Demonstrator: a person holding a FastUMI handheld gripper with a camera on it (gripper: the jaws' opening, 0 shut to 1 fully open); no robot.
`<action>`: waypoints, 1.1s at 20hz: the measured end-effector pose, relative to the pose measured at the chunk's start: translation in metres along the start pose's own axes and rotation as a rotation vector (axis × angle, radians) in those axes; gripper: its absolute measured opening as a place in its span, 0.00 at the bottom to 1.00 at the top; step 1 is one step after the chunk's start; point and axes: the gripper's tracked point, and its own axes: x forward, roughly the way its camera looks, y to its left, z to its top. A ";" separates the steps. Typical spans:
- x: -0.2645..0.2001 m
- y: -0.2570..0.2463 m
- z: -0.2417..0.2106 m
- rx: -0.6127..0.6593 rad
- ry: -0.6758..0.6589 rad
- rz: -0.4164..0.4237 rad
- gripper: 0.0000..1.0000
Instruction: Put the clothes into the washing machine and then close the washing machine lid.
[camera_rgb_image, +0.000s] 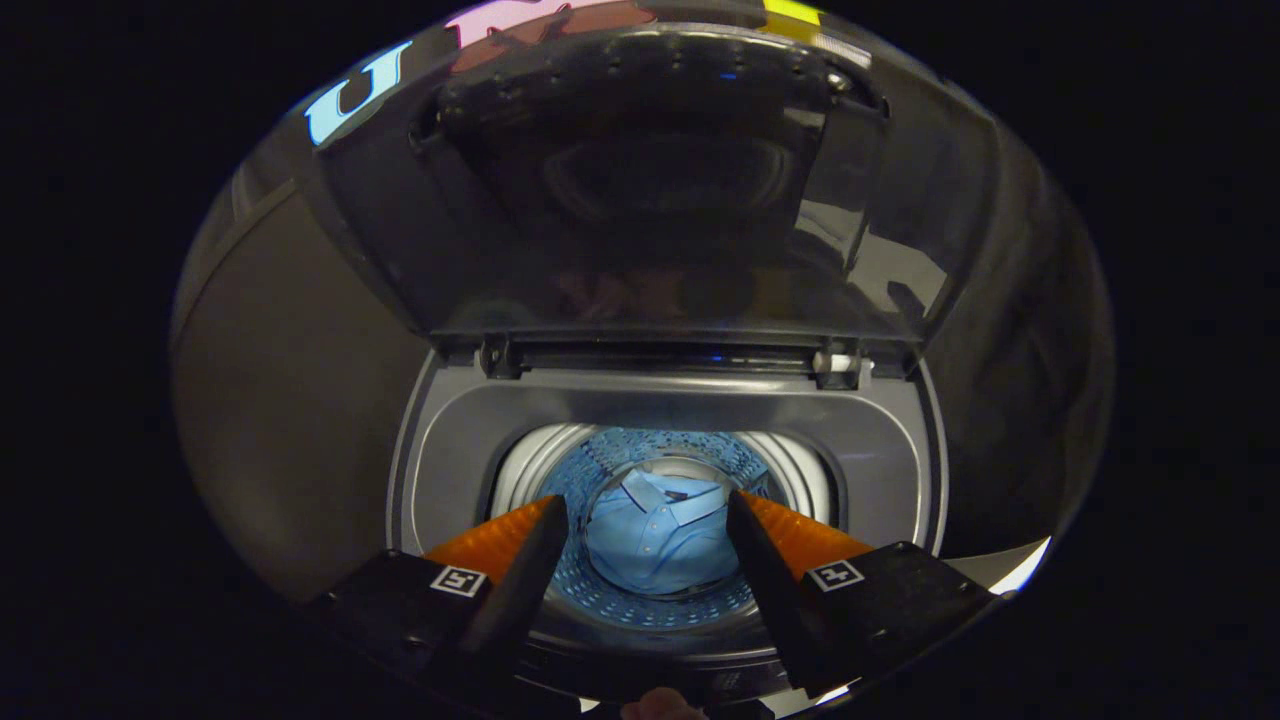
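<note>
Tool (648, 512) spread wide, empty, above perforated drum (600, 590); crumpled blue shirt (655, 540) inside; glossy lid (640, 180) upright.

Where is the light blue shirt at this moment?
The light blue collared shirt lies at the bottom of the perforated metal drum of the grey top-loading washing machine, seen between the open claw fingers, beneath the raised dark lid.
</note>
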 end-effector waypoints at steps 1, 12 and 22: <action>-0.008 0.001 0.010 -0.001 -0.027 0.004 1.00; -0.144 0.018 0.177 -0.027 -0.681 0.088 1.00; -0.135 0.019 0.270 -0.043 -0.763 0.018 1.00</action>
